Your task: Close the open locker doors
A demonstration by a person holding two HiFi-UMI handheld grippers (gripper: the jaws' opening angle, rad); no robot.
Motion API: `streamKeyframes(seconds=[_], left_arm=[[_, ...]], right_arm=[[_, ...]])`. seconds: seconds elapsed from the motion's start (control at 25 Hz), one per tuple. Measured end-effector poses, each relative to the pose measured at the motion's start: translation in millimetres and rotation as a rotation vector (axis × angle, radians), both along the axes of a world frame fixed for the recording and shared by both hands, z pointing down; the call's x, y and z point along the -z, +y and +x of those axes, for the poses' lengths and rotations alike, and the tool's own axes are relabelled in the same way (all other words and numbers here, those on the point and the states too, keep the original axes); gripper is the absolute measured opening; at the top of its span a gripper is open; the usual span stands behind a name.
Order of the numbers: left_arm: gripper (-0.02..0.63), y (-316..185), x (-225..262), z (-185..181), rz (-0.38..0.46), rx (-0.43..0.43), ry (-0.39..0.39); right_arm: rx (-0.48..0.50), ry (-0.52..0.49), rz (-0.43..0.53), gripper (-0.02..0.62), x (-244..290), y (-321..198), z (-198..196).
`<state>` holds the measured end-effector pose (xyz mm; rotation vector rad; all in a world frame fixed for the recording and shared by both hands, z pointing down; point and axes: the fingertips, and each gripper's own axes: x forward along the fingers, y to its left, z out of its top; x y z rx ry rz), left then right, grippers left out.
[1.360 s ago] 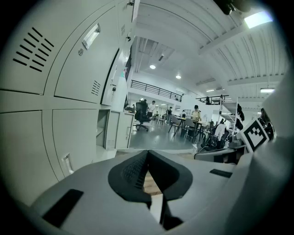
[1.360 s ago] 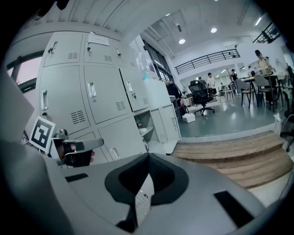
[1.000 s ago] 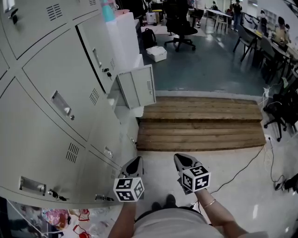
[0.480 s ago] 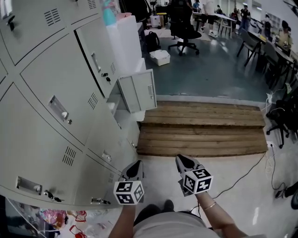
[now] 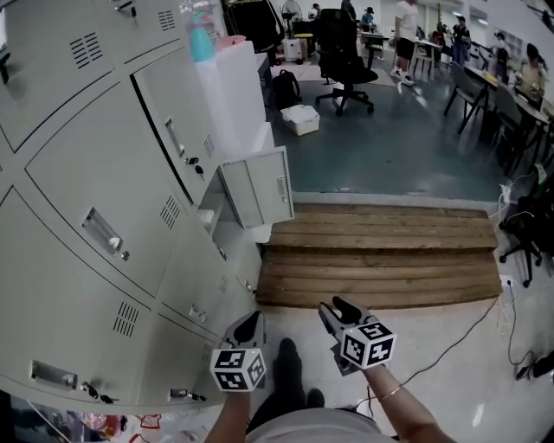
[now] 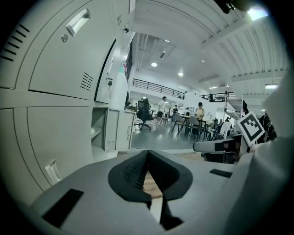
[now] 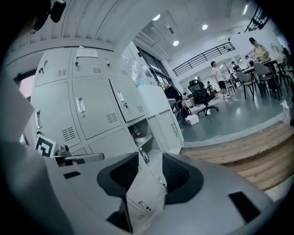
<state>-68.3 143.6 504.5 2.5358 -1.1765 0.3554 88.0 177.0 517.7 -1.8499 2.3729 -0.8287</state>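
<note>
A bank of grey lockers [image 5: 95,216] runs along the left. One low door [image 5: 260,186] stands wide open ahead of me, its compartment [image 7: 140,135] showing a shelf with small items; the same door [image 6: 123,136] shows far ahead in the left gripper view. An upper door [image 5: 177,130] sits slightly ajar with a dark gap along its edge. My left gripper [image 5: 249,324] is shut and holds nothing, close beside the lower lockers. My right gripper [image 5: 337,307] is open; its jaws have just been opening, with nothing between them. Both grippers are well short of the open door.
A wooden step platform [image 5: 381,251] lies ahead on the right. A black cable [image 5: 459,320] crosses the floor. Beyond are an office chair [image 5: 342,52], a white box [image 5: 300,118], and desks with people. A teal bottle [image 5: 201,26] stands on the white cabinet.
I have stepped forward along the lockers, so the open door looks nearer. The right gripper's jaws, shut a second ago, now stand apart. The left gripper stays shut.
</note>
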Motion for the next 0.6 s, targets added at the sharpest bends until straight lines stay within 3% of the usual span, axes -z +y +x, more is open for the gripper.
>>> streamKeyframes(seconds=[0.24, 0.6], left_arm=[[0.02, -70, -7, 14, -0.001, -0.005, 0.01], [0.02, -206, 6, 40, 0.024, -0.034, 0.031]], right_arm=[[-0.014, 0.008, 0.006, 0.17, -3, -65, 14], [-0.053, 0.028, 0.041, 0.169, 12, -201, 40]])
